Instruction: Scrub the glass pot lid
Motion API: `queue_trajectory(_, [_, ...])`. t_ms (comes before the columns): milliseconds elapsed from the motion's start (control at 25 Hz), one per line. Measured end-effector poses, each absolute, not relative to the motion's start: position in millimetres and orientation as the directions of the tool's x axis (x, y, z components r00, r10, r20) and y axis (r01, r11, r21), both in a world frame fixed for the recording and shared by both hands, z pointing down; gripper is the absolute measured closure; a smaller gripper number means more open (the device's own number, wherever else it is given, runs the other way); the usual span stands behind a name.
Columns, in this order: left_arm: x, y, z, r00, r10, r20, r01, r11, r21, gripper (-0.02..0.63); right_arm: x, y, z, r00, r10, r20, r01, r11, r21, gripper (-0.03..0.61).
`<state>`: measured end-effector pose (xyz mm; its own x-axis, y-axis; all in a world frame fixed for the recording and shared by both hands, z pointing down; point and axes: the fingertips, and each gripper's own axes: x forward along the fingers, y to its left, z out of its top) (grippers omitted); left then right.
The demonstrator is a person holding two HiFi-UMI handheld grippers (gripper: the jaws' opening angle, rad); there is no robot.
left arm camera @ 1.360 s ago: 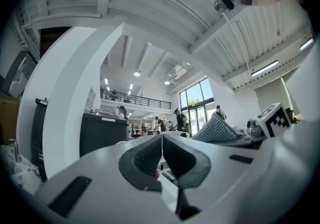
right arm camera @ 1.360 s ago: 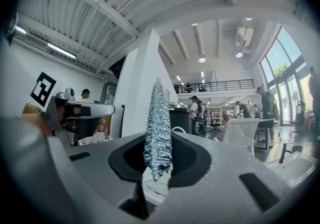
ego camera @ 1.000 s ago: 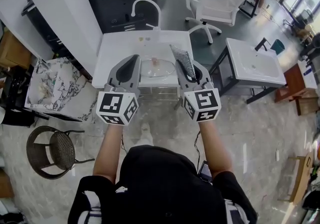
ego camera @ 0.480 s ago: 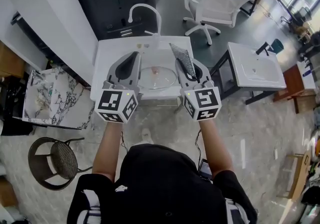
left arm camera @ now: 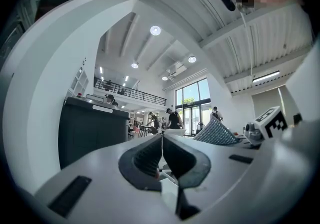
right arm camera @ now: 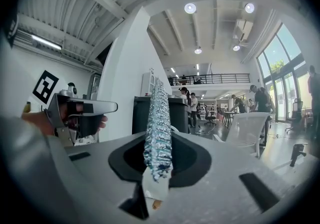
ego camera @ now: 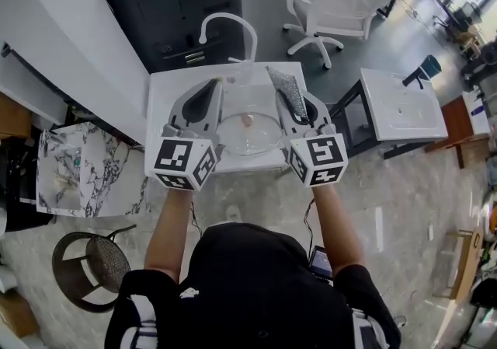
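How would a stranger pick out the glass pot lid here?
Find the white sink counter with the arched white faucet, before the person. The round glass pot lid lies on it between the left gripper and the right gripper, whose jaws hold a silvery mesh scrubber. It alone is see-through, with a small pinkish knob at its centre.

I count two grippers, the left gripper [ego camera: 208,91] and the right gripper [ego camera: 295,106], one glass pot lid [ego camera: 256,139], one scouring pad [ego camera: 283,87], one curved tap [ego camera: 228,16], one white swivel chair [ego camera: 342,1], one round dark chair [ego camera: 89,266] and one marble-topped table [ego camera: 85,172].
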<state>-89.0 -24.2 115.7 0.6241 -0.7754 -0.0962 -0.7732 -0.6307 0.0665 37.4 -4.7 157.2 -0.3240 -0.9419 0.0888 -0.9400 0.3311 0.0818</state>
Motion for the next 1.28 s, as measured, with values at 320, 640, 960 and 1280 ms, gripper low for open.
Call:
queue_trajectory(320, [-105, -67, 136, 0.654, -0.753, -0.068, -0.748, -0.658, 0.086, 0.609, 19, -44, 174, -0.3, -0.947, 0.118, -0.946, 0.311, 0.095, 0.511])
queue_trajectory(640, [-111, -86, 159, 0.667, -0.744, -0.038, -0.736, -0.666, 0.123, 0.609, 14, -62, 196, -0.285, -0.945, 0.161, -0.948, 0.303, 0.1, 0.511])
queue_trajectory(960, [-107, -100, 173, 0.654, -0.756, -0.016, -0.747, -0.65, 0.142, 0.609, 19, -79, 208, -0.301, -0.936, 0.181, -0.941, 0.322, 0.101, 0.511])
queue_trajectory(1280, [-89, -119, 199, 0.664, -0.747, 0.015, -0.742, -0.656, 0.137, 0.609, 33, -107, 233, -0.333, -0.917, 0.221, -0.929, 0.359, 0.087, 0.511])
